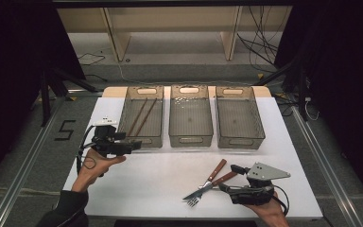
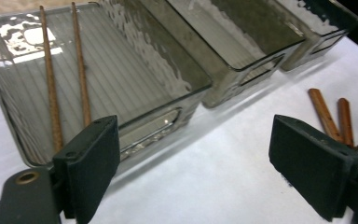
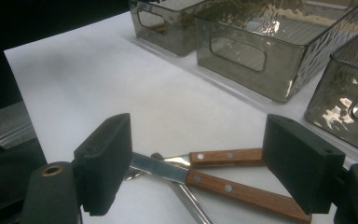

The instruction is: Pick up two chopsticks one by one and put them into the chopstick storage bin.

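Wooden-handled knife [image 3: 242,191] and fork [image 1: 207,183] lie crossed at lower centre between your right gripper's [image 3: 200,168] wide-apart jaws, left gripper [image 2: 196,172] gaping empty, so closing risks pinching both.

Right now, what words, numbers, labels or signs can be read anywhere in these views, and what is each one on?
"5": a large dark numeral marked on the grey floor, left of the white table in the high view.
Nothing else is legible: the three clear bins, the chopsticks, the wooden-handled knife and fork, and both tools show no readable label or brand.
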The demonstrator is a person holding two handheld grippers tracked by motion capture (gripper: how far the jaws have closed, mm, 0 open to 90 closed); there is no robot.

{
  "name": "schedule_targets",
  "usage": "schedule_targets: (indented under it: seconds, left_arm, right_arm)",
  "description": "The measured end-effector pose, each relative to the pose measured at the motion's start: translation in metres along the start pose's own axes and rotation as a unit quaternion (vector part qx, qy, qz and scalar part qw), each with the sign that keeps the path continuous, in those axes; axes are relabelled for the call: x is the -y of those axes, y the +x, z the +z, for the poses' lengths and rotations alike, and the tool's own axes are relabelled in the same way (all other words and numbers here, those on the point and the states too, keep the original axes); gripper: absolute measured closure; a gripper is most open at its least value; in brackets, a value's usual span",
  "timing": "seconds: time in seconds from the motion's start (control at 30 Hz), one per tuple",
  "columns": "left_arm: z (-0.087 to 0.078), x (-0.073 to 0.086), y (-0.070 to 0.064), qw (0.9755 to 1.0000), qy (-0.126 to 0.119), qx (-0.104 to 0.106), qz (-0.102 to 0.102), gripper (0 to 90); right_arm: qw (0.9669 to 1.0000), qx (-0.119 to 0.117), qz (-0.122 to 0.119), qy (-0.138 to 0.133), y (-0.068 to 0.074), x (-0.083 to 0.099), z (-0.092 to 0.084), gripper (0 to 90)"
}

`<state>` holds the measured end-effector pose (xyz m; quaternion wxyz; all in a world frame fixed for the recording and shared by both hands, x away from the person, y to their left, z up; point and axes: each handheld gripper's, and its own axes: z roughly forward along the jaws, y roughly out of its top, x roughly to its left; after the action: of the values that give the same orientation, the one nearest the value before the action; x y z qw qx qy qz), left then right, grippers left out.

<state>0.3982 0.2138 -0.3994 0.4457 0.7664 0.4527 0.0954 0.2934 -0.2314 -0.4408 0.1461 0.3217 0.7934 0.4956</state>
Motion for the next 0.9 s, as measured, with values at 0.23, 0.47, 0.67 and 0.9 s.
schedule_targets:
  seconds: [0.23,0.47,0.67,0.9]
  left_arm:
    - [-0.008,0.013,-0.010,0.9997,-0.019,0.014,0.004,15.5]
    - [-0.014,0.028,-0.019,0.9989,-0.040,0.023,0.010,15.2]
    - [-0.017,0.045,-0.025,0.9978,-0.053,0.038,0.014,15.2]
    - [-0.021,0.059,-0.030,0.9967,-0.066,0.037,0.028,15.2]
  right_arm:
    - [1.0000,-0.002,0.003,0.004,-0.001,0.002,0.001,25.1]
    - [0.9999,0.003,0.005,0.016,-0.004,0.002,0.000,25.0]
    - [0.9997,0.008,0.004,0.021,-0.004,0.003,-0.001,24.9]
    - [0.9995,0.013,-0.001,0.030,-0.004,0.003,0.000,24.9]
